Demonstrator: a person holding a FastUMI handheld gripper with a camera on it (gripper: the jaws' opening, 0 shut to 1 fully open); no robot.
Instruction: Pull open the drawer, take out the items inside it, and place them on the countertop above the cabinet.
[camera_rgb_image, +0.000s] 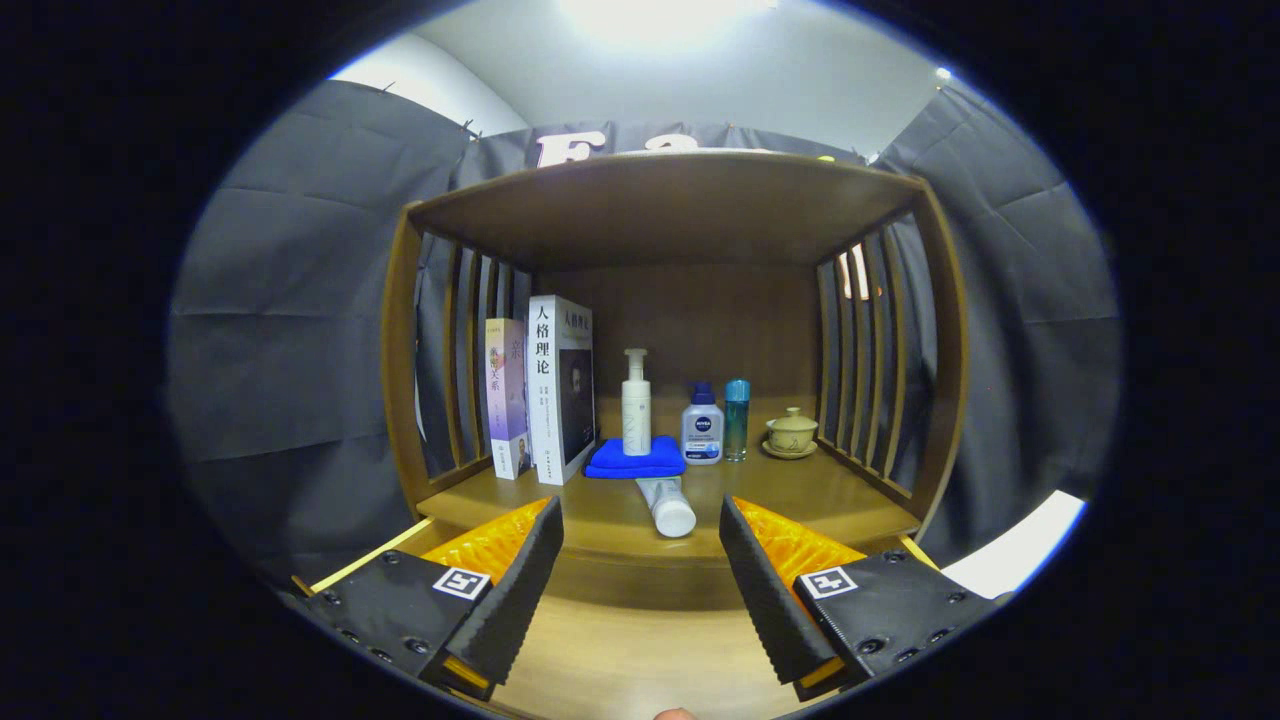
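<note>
Evidently the gripper (640, 560) stands wide apart with nothing between its fingers, held level and facing into the open cabinet (400, 330), a sensible posture for someone who has just let go or is about to reach. Just ahead of the gap between the fingers a white tube (667, 506) lies on its side on the worktop (800, 500), cap end toward the gripper; lying flat it cannot topple, and my guess is that it is one of the drawer's items set down near the front edge for that reason. Beyond it a white pump bottle (636, 402) stands upright on a folded blue cloth (634, 460), with a squat blue-capped bottle (702, 425) and a slim teal bottle (737, 419) close beside it. A small lidded cup (791, 432) on its saucer sits near the slatted right side. Two books (540, 395) stand on end against the left slats, which keep them from falling.

Below the worktop's front edge a paler wooden surface (620, 660) stretches under the fingers; it may be the pulled-out drawer, but I cannot tell, nor whether anything remains inside. If so, the next move probably calls for tilting down to look
</note>
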